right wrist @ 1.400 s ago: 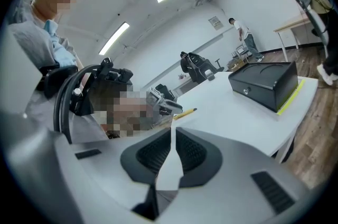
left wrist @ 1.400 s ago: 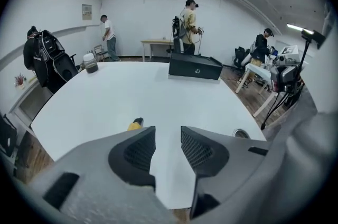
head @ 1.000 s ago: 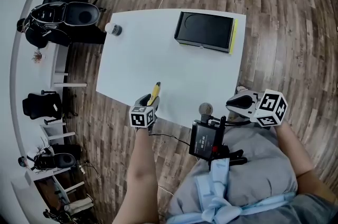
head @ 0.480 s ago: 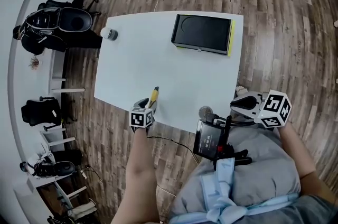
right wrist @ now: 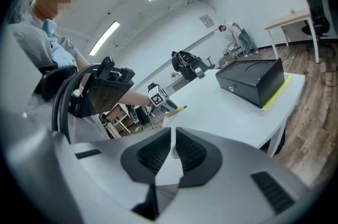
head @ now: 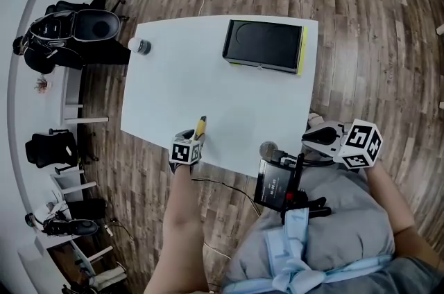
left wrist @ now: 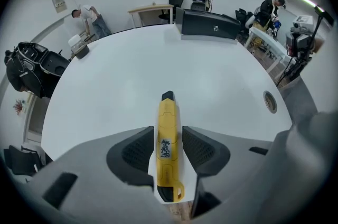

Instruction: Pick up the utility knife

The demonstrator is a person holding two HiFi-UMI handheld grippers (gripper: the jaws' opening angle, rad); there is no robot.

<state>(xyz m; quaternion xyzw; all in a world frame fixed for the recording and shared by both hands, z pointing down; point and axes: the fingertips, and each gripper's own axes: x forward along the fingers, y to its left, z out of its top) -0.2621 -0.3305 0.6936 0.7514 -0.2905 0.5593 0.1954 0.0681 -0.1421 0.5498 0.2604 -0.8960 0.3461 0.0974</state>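
The yellow utility knife (head: 200, 126) with black ends lies lengthwise at the near edge of the white table (head: 208, 84). In the left gripper view the knife (left wrist: 168, 149) runs straight between the pads, tip pointing away, butt at the table edge. My left gripper (head: 191, 139) (left wrist: 168, 136) is shut on its handle, with only thin slivers showing at each side. My right gripper (head: 313, 134) (right wrist: 174, 146) hangs shut and empty off the table's near right corner, close to the person's body. It sees the knife (right wrist: 179, 109) far off.
A black box (head: 263, 45) (left wrist: 208, 25) on a yellow-green base sits at the table's far right. A small round object (head: 141, 46) stands at the far left corner. A chest-mounted device (head: 276, 182) hangs by the near edge. Chairs and wooden floor surround the table.
The left gripper has crept forward along the knife, so less of the yellow body shows ahead of it. The head view has shifted slightly. The right gripper stays put.
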